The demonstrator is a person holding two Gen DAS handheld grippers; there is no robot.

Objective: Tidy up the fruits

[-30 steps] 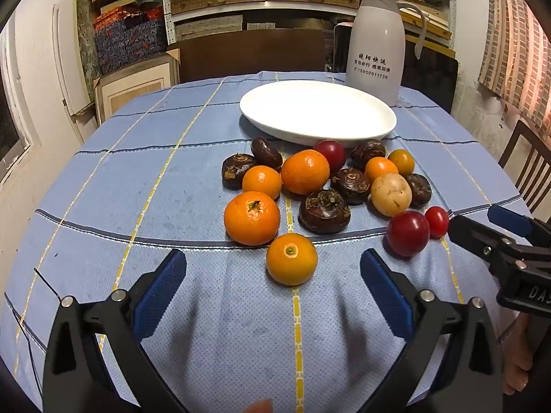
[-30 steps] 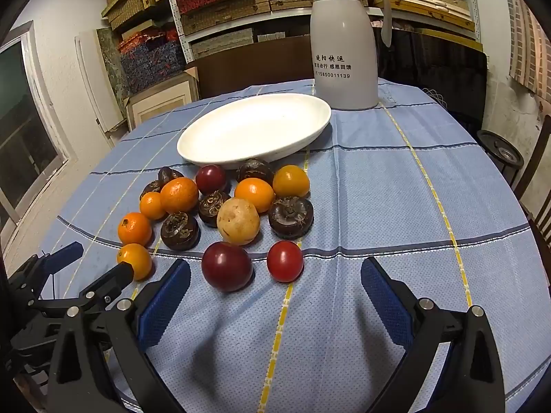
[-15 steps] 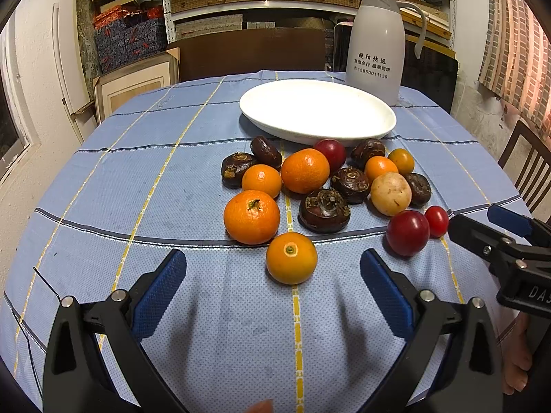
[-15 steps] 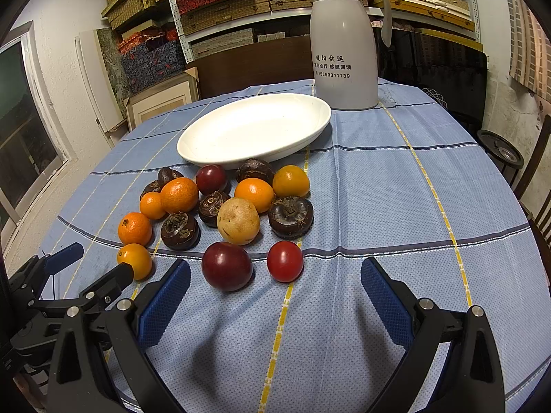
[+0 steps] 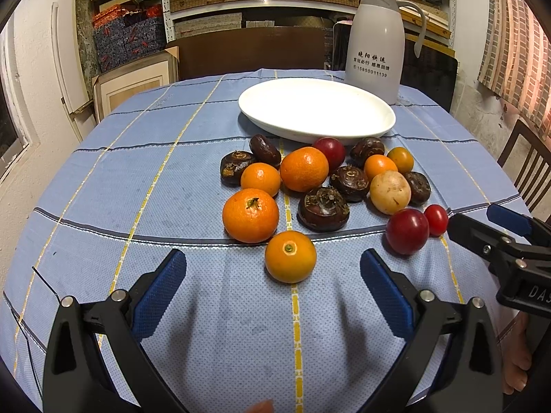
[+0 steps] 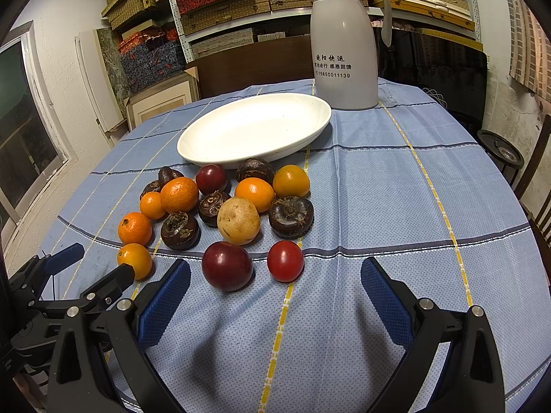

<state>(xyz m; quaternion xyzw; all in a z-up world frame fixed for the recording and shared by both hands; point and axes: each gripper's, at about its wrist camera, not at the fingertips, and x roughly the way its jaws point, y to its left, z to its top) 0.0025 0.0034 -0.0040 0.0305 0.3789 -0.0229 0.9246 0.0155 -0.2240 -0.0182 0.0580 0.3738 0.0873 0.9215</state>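
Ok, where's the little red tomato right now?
In the right wrist view the tomato lies on the tablecloth at the front of the fruit pile, just right of the dark red plum.

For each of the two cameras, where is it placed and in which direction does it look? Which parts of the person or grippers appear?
Left wrist: on the left gripper, facing across the table to the white plate; its own open fingers, the right gripper and a bare foot show.
Right wrist: on the right gripper, facing the same way; its open fingers and the left gripper show.
Shared: plate, fruit pile, white jug.
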